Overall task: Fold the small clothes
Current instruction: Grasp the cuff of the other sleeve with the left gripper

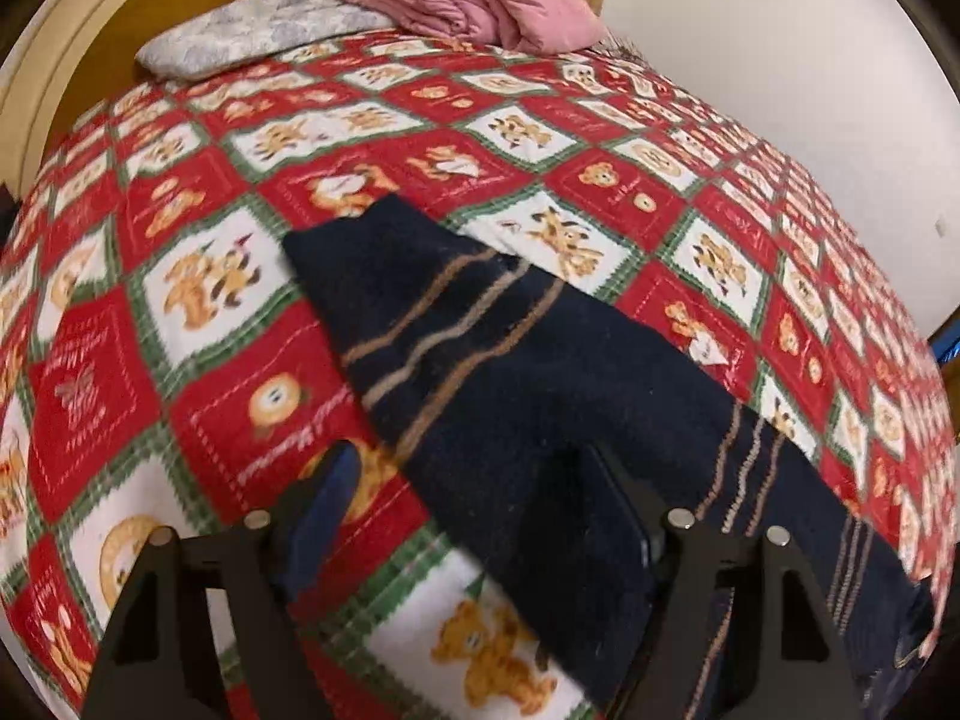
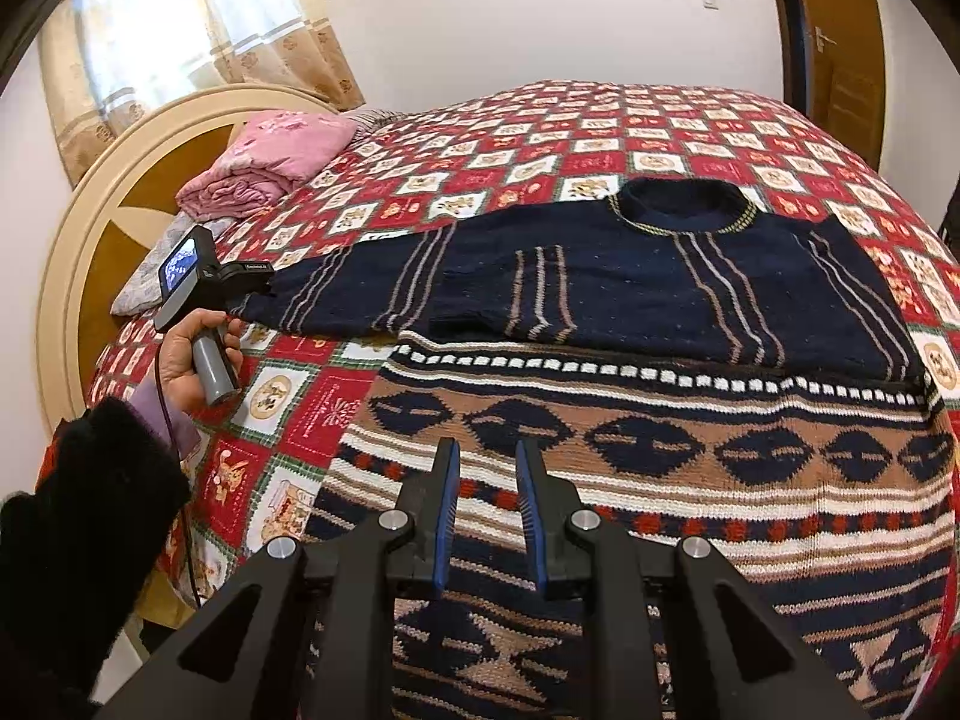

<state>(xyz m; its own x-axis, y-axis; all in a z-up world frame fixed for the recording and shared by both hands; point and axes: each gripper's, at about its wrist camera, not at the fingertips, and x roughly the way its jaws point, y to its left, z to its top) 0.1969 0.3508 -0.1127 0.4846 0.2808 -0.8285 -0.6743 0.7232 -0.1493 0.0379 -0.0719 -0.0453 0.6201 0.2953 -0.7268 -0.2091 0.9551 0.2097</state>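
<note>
Left gripper (image 1: 474,480): jaws apart, straddling the navy sweater's (image 1: 510,372) sleeve; right gripper (image 2: 487,468): jaws narrowly apart, empty, above patterned sweater (image 2: 660,480) at six o'clock.

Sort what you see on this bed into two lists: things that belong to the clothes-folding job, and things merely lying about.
Belongs to the job:
navy knitted sweater with thin tan stripes
patterned brown, white and navy knitted garment
left gripper, at the sweater's sleeve
right gripper, above the patterned knit

Just lying about:
folded pink quilt
grey-and-white printed pillow
red teddy-bear bedspread
</note>
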